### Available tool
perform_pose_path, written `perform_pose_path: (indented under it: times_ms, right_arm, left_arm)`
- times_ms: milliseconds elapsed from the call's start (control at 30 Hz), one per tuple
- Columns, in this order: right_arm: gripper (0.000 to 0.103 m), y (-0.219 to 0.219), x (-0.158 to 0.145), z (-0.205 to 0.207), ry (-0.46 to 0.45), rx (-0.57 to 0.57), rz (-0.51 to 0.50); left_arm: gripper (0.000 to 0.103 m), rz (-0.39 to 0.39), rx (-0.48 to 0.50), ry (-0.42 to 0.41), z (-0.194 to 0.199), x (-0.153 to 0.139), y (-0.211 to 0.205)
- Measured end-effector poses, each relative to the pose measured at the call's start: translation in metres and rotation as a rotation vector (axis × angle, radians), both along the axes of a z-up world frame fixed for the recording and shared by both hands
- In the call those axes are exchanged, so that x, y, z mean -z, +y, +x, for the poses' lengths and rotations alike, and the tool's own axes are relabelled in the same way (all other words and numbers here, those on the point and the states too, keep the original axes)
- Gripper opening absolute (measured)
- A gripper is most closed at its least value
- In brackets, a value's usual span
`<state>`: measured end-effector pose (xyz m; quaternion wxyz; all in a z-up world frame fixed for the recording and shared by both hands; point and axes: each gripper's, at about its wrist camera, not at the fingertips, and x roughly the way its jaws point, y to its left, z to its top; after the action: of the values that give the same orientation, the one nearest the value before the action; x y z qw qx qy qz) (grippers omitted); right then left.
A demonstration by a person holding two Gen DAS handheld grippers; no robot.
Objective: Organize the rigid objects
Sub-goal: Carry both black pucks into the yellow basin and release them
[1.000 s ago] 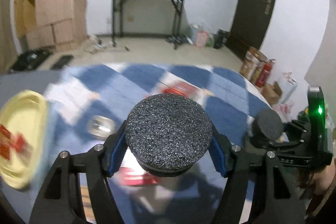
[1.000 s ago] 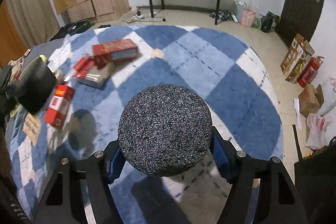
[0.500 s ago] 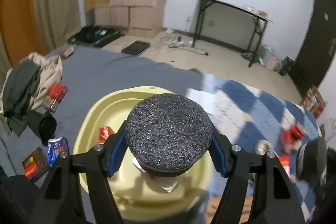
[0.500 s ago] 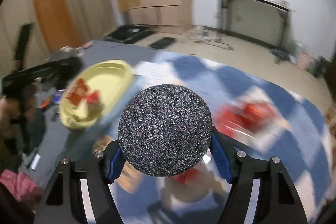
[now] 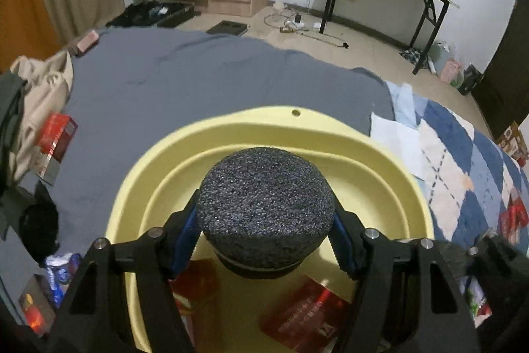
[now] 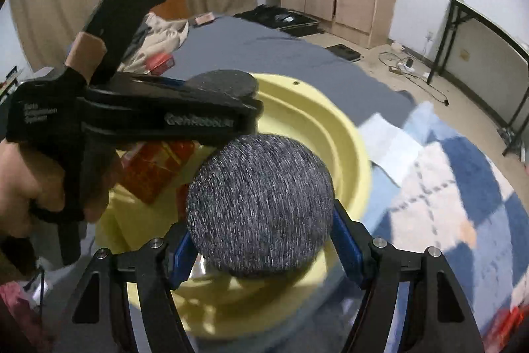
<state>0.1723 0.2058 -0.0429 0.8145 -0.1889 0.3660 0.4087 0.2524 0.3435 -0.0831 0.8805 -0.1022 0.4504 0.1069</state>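
Yellow basin (image 5: 390, 161) waits beneath both grippers; each clamps a dark foam puck, so releasing low avoids bounce-outs.

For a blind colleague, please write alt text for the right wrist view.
The right claw grips a dark grey foam disc over a yellow basin holding red boxes. A hand holds the left claw beside it.
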Motion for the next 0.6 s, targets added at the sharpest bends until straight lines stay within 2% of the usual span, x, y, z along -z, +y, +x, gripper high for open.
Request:
perform_pose_path:
  times_ms: [100,167,200,233,267,300,333,467,600]
  right_arm:
    - [0.071,0.018,0.010,-0.002,-0.018,-0.002,-0.006]
    - [0.073,0.019,0.010,-0.002,-0.015,-0.008,0.003]
    - [0.074,0.020,0.010,-0.004,-0.012,-0.012,0.003]
    - [0.082,0.019,0.009,-0.005,-0.011,-0.014,0.003]
    - [0.088,0.015,0.006,-0.008,-0.009,-0.015,0.007]
    - [0.098,0.011,0.003,-0.009,-0.002,-0.018,0.021]
    - [0.101,0.004,-0.002,-0.014,0.005,-0.016,0.045]
    - [0.103,-0.040,-0.019,-0.029,0.018,0.020,0.104]
    - [0.103,-0.123,-0.041,-0.053,0.005,0.110,0.143]
  left_arm:
    - [0.071,0.028,0.008,0.024,0.002,0.007,-0.001]
    - [0.080,0.035,0.021,0.016,0.000,0.005,-0.004]
    - [0.091,0.035,0.013,0.007,-0.002,0.002,-0.003]
    - [0.098,0.028,0.008,-0.010,-0.004,-0.003,-0.004]
    - [0.099,0.018,0.002,-0.036,-0.008,-0.011,-0.004]
    - [0.101,0.014,-0.003,-0.056,-0.012,-0.019,-0.005]
    - [0.103,0.011,-0.002,-0.070,-0.015,-0.026,-0.005]
    - [0.103,0.033,0.030,-0.124,-0.032,-0.069,-0.023]
    - [0.103,0.027,0.087,-0.182,-0.064,-0.108,-0.063]
